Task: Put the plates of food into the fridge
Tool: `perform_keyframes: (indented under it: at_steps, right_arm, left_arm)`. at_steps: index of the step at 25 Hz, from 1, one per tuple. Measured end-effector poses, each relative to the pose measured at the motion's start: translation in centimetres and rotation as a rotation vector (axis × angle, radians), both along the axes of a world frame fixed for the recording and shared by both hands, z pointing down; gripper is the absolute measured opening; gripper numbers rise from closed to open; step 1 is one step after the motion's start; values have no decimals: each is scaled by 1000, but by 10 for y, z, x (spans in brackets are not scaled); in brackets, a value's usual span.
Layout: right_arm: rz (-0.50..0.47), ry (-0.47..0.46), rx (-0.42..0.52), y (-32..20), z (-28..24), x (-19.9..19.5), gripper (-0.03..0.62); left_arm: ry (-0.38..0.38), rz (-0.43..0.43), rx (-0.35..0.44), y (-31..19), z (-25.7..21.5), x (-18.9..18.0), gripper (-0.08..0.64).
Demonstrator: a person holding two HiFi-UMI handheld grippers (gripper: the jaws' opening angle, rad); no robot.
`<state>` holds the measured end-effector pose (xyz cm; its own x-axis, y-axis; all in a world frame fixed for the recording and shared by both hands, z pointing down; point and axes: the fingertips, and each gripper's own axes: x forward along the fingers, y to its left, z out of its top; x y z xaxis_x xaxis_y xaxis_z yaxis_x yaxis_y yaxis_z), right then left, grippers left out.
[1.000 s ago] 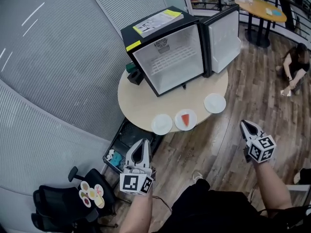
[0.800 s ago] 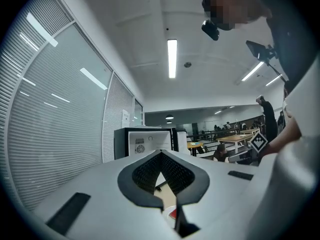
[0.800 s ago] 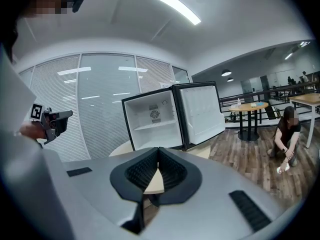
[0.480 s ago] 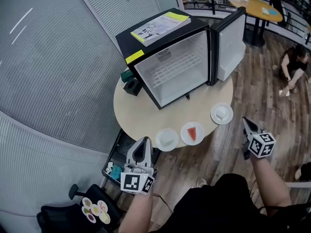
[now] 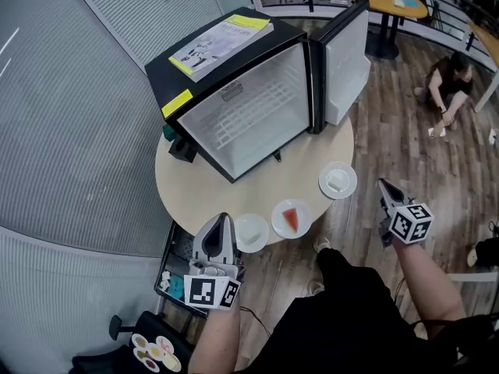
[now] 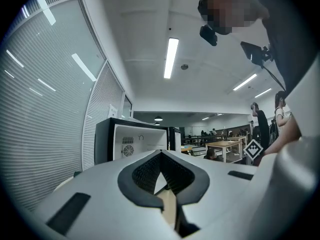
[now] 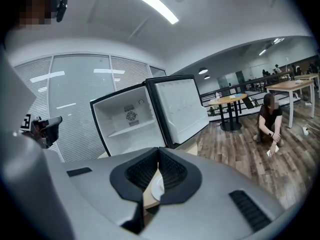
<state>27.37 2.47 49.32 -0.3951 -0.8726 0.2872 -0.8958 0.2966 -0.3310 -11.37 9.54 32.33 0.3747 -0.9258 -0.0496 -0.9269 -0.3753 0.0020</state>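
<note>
Wood-plank office floor; round table (image 5: 195,187) carries open mini fridge (image 5: 269,135), door (image 5: 343,57) swung right. Left gripper (image 5: 221,220) clenched, empty, tip at near table edge just beside left plate (image 5: 262,237); right gripper (image 5: 382,185) clenched, empty, off table near right plate (image 5: 326,185); middle plate (image 5: 305,209) holds red wedge (image 5: 291,220). Step, likely: reach-in before first pick; no plate lifted, wire shelf (image 5: 249,115) bare. Next calls for: open jaws, drop to rim, pinch, carry level to shelf.
</note>
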Motion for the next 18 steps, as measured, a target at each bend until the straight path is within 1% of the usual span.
perform_keyframes:
  at_steps: [4, 7, 11, 16, 18]
  right_arm:
    - [-8, 5, -36, -21, 22, -4, 6]
    - [-34, 10, -81, -33, 38, -7, 6]
    - [-72, -32, -113, -47, 52, -6, 6]
    - [-78, -59, -143, -63, 76, 1, 8]
    - [-94, -68, -163, -69, 90, 1, 20]
  left_arm:
    - [2, -10, -2, -26, 1, 4, 2]
    - [-14, 1, -9, -44, 2, 11, 2]
    - [-22, 25, -39, -71, 11, 25, 2]
    - [-34, 70, -78, -105, 28, 46, 2]
    - [-41, 80, -90, -119, 35, 52, 2]
